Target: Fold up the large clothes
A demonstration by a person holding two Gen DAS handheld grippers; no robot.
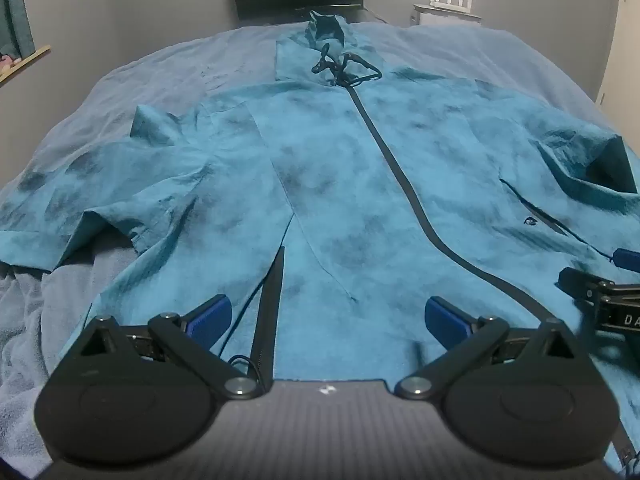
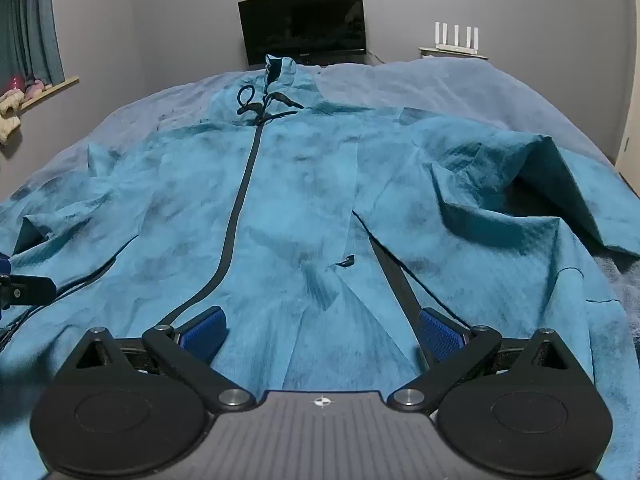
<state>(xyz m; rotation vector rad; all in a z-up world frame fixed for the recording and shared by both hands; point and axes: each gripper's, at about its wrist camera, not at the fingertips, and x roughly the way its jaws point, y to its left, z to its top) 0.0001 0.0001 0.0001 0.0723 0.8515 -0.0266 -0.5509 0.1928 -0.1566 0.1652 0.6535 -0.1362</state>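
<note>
With the jacket (image 1: 340, 184) spread flat on the bed (image 1: 120, 92), zip (image 1: 404, 184) up, both grippers (image 1: 328, 316) (image 2: 320, 332) hang wide open and empty over its hem, where a shallow pinch might slip off the slick cloth.

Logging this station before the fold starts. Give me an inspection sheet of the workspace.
Surface: bed with grey-blue blanket, rumpled at the near left.
Job's things: teal zip-up jacket laid front up, zipper closed, both sleeves bunched, collar drawcords loose.
Clutter: nothing seen on the bed besides the jacket.
Grippers: left gripper open, low over the hem; right gripper open, also at the hem, holding nothing.
Cables: nothing seen.
Surroundings: dark monitor, white router, curtain and window ledge at left.
</note>
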